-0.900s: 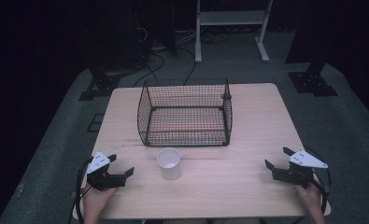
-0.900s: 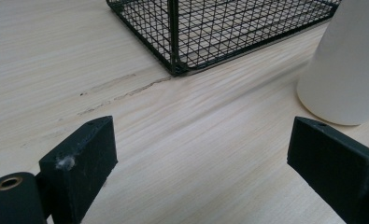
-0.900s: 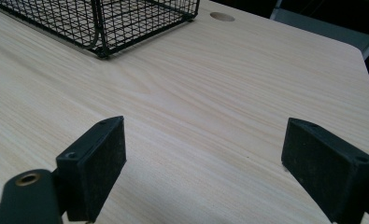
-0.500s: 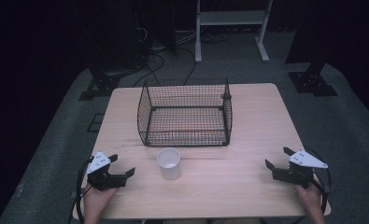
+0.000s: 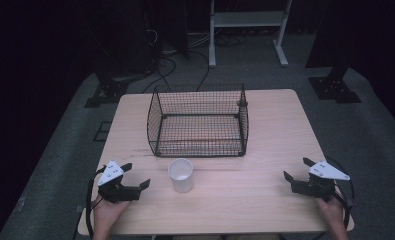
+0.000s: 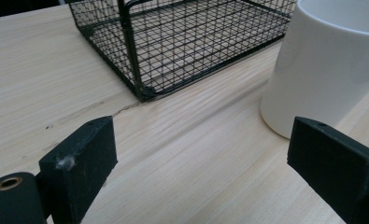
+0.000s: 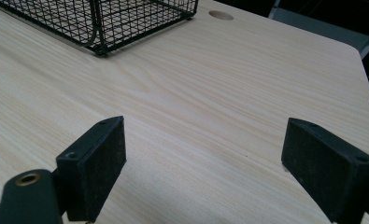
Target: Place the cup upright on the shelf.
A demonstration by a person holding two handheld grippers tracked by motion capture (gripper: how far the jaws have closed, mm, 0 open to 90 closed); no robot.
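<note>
A white cup (image 5: 180, 175) stands upright on the wooden table (image 5: 255, 200), just in front of a black wire basket (image 5: 200, 146) that holds nothing. My left gripper (image 5: 136, 174) rests near the table's front left, a little to the left of the cup, jaws open with nothing between them. In the left gripper view the left gripper (image 6: 201, 140) has the cup (image 6: 327, 65) ahead on the right and the basket (image 6: 182, 42) beyond. My right gripper (image 5: 295, 168) stands open at the front right, well away from the cup. The right gripper (image 7: 201, 135) has bare wood between its jaws.
The basket's corner (image 7: 102, 18) lies far ahead on the left in the right gripper view, with a round cable hole (image 7: 221, 15) in the tabletop behind it. Beyond the table are a dark floor, cables and a white metal stand (image 5: 247, 20).
</note>
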